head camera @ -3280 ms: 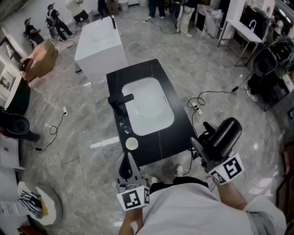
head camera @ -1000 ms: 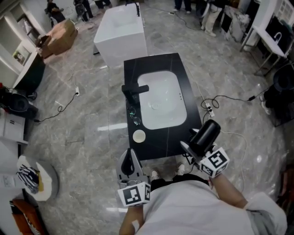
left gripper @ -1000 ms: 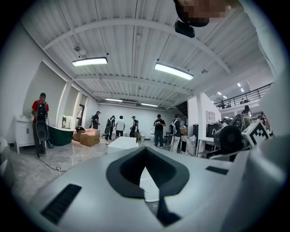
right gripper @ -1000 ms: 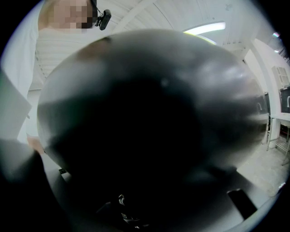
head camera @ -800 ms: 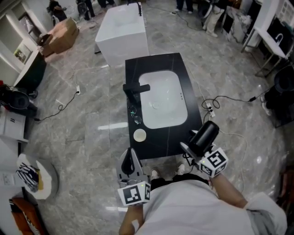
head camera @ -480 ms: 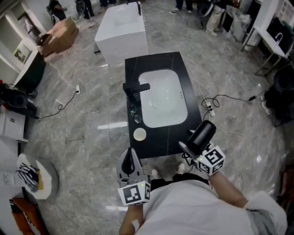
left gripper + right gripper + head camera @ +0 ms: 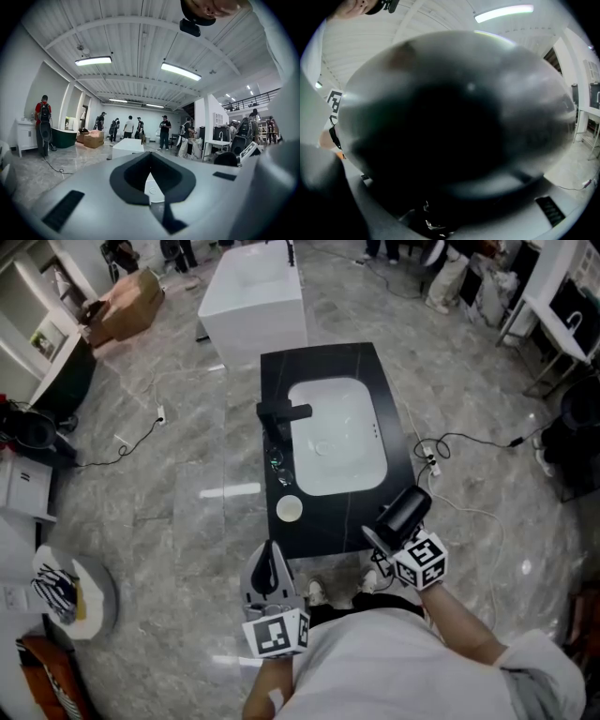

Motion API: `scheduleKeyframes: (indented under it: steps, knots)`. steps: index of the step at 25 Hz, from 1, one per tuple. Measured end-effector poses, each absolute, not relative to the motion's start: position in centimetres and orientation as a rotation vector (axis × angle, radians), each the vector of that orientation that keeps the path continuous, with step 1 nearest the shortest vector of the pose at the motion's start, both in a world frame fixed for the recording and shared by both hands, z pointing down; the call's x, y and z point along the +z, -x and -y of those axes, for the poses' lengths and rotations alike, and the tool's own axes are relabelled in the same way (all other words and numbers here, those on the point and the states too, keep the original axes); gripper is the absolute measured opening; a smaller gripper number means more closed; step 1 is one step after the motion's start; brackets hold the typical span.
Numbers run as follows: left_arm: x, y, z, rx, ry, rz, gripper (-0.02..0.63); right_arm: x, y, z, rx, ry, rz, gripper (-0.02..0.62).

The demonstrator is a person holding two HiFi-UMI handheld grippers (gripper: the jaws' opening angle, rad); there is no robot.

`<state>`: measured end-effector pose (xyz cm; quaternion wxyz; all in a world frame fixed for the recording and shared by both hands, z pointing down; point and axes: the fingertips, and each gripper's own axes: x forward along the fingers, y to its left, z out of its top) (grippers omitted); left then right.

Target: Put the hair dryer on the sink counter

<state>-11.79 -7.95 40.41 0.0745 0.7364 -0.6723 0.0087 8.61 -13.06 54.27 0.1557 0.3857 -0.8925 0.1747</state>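
Since the earlier views, our right gripper [image 7: 388,534] has brought the black, barrel-shaped hair dryer [image 7: 405,509] in from the right. It now hangs over the near right corner of the black stone sink counter [image 7: 323,367]. The jaws are clamped wide on the dryer, whose dark body fills the right gripper view. We cannot tell whether it touches the stone yet. We judge the corner was chosen because the rest is taken up: the white sunken basin [image 7: 337,435] fills the middle, and the black faucet [image 7: 281,414] and a small round white dish [image 7: 289,508] line the left side. Our left gripper [image 7: 267,565] hangs closed and empty, just off the counter's near edge, over the grey marble floor [image 7: 178,521].
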Motion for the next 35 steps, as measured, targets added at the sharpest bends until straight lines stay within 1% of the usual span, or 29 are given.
scheduleKeyframes:
  steps: [7, 35]
  knots:
    - [40.4, 12.2, 7.4, 0.023, -2.19, 2.033, 0.003, 57.4, -8.2, 13.0, 0.528, -1.074, 2.492, 0.247]
    - [41.5, 12.9, 7.5, 0.017, -2.143, 2.056, 0.003, 64.4, -7.2, 15.5, 0.706, -0.987, 2.312, 0.239]
